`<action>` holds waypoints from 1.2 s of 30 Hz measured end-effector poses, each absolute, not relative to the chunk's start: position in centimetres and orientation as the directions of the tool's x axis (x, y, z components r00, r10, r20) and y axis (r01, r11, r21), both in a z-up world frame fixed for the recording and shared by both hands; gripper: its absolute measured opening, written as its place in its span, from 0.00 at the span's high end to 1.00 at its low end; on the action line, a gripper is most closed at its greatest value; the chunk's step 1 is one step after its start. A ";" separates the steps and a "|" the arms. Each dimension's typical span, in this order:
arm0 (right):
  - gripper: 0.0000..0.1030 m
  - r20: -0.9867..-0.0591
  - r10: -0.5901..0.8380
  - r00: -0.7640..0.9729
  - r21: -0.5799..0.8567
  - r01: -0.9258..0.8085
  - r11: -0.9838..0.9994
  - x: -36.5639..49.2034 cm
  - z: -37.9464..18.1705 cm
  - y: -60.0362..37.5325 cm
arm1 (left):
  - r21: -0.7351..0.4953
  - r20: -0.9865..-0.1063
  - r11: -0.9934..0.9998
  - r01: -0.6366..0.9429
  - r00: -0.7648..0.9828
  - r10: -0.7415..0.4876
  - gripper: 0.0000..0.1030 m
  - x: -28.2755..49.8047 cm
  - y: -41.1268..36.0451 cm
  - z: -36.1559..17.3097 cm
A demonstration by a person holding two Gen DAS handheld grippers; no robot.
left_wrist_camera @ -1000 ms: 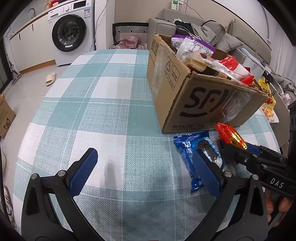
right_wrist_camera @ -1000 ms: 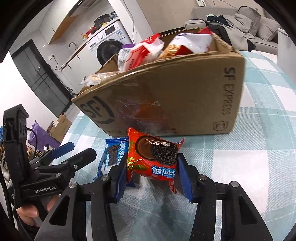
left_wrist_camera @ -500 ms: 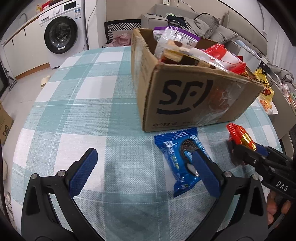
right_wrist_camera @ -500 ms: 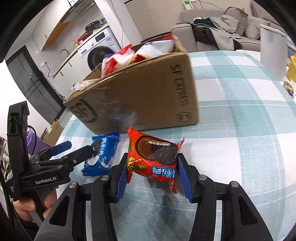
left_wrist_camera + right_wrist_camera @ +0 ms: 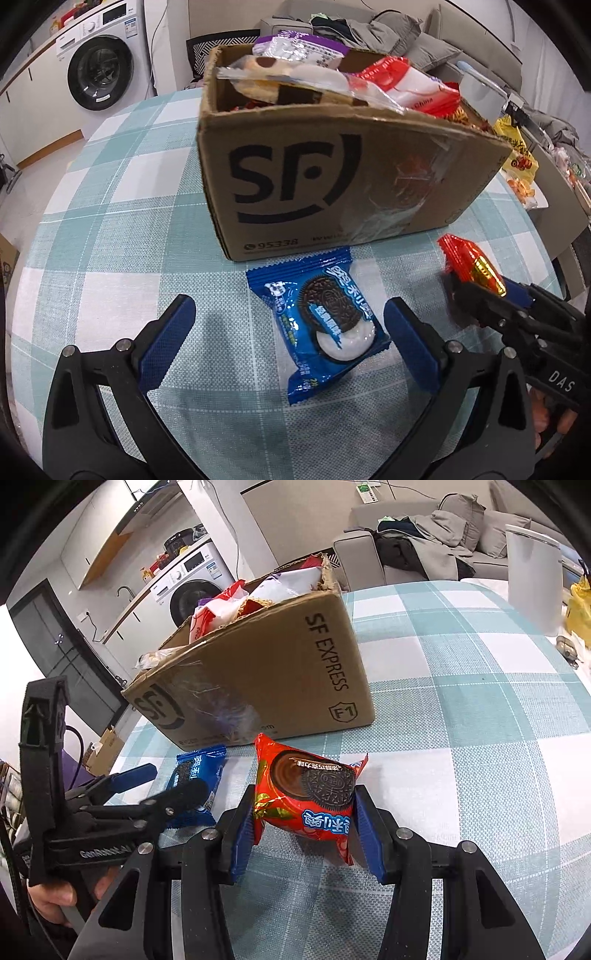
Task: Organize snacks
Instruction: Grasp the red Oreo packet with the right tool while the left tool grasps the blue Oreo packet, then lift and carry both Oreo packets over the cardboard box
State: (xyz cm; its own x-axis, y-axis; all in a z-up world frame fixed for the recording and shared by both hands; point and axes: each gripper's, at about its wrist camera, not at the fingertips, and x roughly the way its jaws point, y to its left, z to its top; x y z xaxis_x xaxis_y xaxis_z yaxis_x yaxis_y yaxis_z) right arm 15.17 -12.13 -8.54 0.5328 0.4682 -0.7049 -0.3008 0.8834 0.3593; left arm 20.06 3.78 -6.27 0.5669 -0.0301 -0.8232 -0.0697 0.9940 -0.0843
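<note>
Left wrist view: left claw [image 5: 286, 334] wide open, empty; blue cookie packet [image 5: 320, 323] flat on table [image 5: 110, 206] between its pads, nearer the right pad.

Right wrist view: right claw [image 5: 303, 825] clamped on red cookie packet [image 5: 308, 799], cardboard box [image 5: 258, 672] just ahead. Risk: slick wrapper may slip; overfull box may shed it.

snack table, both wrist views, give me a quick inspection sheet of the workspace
surface: table under a teal and white check cloth
job's things: blue cookie packet flat on the cloth in front of the cardboard box; red cookie packet gripped; box heaped with snack bags
clutter: yellow bag at the far table edge
grippers: left gripper open, fingers either side of the blue packet; right gripper shut on the red packet
cables: wall cord above the washing machine
surroundings: sofa piled with clothes
</note>
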 end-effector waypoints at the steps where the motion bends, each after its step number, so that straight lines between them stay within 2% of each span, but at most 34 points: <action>1: 0.51 -0.704 0.469 0.533 0.360 -0.301 0.883 15.2 -8.5 -12.1 | -0.080 -0.827 0.995 -0.065 0.562 -0.030 0.02 20.1 3.6 -6.4; 3: 0.51 -0.702 0.469 0.536 0.360 -0.301 0.883 15.1 -8.4 -12.2 | -0.076 -0.831 0.996 -0.051 0.555 -0.035 0.08 20.1 3.1 -6.5; 6: 0.51 -0.701 0.465 0.541 0.358 -0.298 0.885 14.9 -8.1 -12.4 | -0.094 -0.827 0.996 -0.008 0.558 -0.074 0.23 19.9 2.5 -6.4; 8: 0.51 -0.700 0.462 0.544 0.356 -0.296 0.887 14.7 -8.0 -12.5 | -0.121 -0.818 0.992 0.020 0.564 -0.111 0.44 19.6 2.5 -6.4; 10: 0.51 -0.701 0.457 0.547 0.348 -0.297 0.889 14.4 -7.7 -12.6 | -0.138 -0.815 0.990 0.029 0.565 -0.130 0.57 19.4 2.5 -6.4; 21: 0.51 -0.668 0.450 0.593 0.320 -0.317 0.893 12.8 -5.3 -12.1 | -0.191 -0.760 0.978 0.080 0.618 -0.199 0.59 16.8 2.9 -3.9; 36: 0.51 -0.589 0.483 0.648 0.311 -0.369 0.876 11.3 -0.5 -11.8 | -0.207 -0.651 0.975 0.081 0.733 -0.199 0.59 13.9 4.6 4.0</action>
